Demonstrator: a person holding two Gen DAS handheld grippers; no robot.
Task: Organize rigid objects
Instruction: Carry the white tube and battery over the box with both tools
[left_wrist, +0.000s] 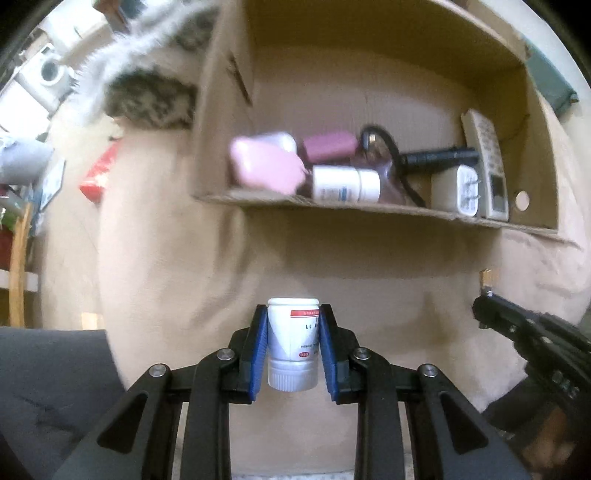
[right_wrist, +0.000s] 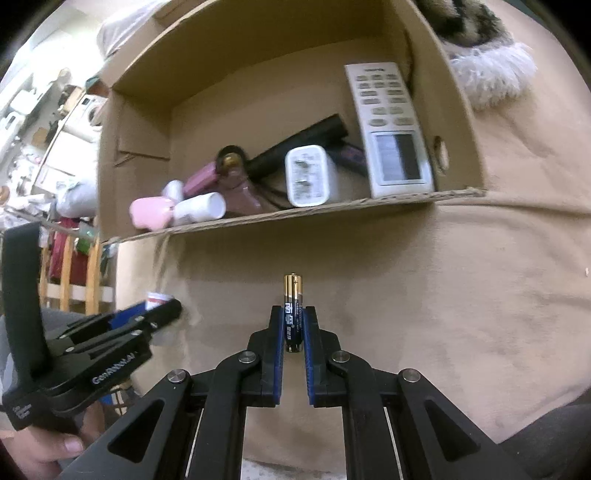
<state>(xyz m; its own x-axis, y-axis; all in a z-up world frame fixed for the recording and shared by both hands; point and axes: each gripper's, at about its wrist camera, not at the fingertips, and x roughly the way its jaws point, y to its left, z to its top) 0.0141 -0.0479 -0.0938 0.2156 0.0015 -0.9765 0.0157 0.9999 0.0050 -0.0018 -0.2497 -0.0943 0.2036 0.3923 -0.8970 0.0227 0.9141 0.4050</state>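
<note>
- Left gripper (left_wrist: 293, 345) clamped on a white bottle (left_wrist: 293, 343), cap toward the camera, held clear of the beige cloth (left_wrist: 369, 280).
- Right gripper (right_wrist: 293, 325) pinches a battery (right_wrist: 293, 310) upright, gold end forward.
- Beyond, the box (right_wrist: 140, 147) already holds a remote (right_wrist: 388, 122) and charger (right_wrist: 310, 175); both loads are probably bound there.
</note>
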